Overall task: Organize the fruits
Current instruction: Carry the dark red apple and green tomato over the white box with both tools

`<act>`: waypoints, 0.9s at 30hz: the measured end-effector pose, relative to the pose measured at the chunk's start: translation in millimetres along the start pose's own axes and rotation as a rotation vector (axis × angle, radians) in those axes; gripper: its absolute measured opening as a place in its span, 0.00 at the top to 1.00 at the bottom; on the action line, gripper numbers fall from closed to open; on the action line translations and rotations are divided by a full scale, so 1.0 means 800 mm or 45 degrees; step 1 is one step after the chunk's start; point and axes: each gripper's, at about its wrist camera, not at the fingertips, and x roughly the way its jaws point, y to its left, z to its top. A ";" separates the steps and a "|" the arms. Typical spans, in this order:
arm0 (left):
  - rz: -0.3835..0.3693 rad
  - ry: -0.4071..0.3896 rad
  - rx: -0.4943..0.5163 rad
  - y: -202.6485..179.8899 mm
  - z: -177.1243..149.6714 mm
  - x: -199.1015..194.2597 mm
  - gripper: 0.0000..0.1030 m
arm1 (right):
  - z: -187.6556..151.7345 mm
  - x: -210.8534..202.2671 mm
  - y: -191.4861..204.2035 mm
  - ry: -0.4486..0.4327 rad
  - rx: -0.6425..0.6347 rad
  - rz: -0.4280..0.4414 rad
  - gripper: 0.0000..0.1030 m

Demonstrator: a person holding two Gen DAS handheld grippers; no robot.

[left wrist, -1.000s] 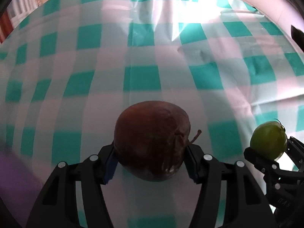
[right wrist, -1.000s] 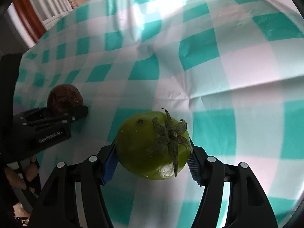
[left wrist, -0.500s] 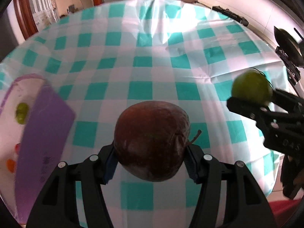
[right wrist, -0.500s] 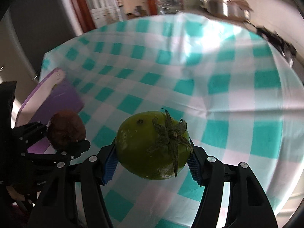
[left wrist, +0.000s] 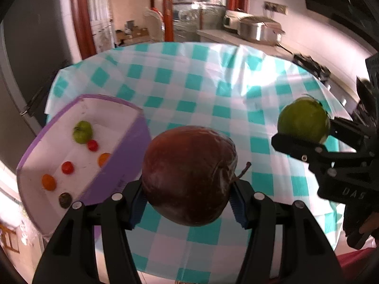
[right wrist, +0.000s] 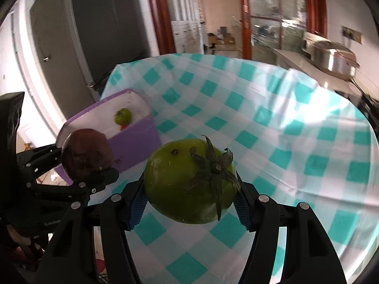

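Note:
My left gripper (left wrist: 188, 203) is shut on a dark red apple (left wrist: 189, 175), held high above the table. My right gripper (right wrist: 189, 203) is shut on a green tomato (right wrist: 189, 184), also held in the air. Each shows in the other's view: the tomato (left wrist: 303, 123) at the right, the apple (right wrist: 86, 153) at the left. A purple bin (left wrist: 128, 156) with a white inside stands on the table's left side, below and left of the apple. It holds a small green tomato (left wrist: 82, 132) and several small red, orange and dark fruits.
The round table has a teal and white checked cloth (left wrist: 213, 94). A dark fridge (right wrist: 99, 30) stands behind the bin. A counter with a steel pot (left wrist: 258, 29) runs along the back right wall.
Both grippers have lifted and pulled back from close over the cloth, each still holding its fruit. The whole table, the purple bin and the room have come into view.

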 end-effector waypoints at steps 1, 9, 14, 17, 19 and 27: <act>0.008 -0.006 -0.012 0.004 0.002 -0.004 0.42 | 0.003 0.000 0.005 -0.004 -0.014 0.008 0.40; 0.065 -0.080 -0.099 0.043 0.019 -0.036 0.42 | 0.044 -0.002 0.039 -0.069 -0.089 0.054 0.40; 0.084 -0.099 -0.149 0.072 0.019 -0.042 0.42 | 0.060 0.007 0.070 -0.078 -0.142 0.106 0.40; 0.101 -0.099 -0.182 0.098 0.015 -0.040 0.42 | 0.068 0.023 0.094 -0.058 -0.180 0.130 0.40; 0.114 -0.100 -0.194 0.114 0.012 -0.038 0.42 | 0.075 0.037 0.109 -0.040 -0.185 0.152 0.40; 0.164 -0.071 -0.232 0.220 0.013 -0.027 0.42 | 0.119 0.112 0.180 0.002 -0.177 0.232 0.40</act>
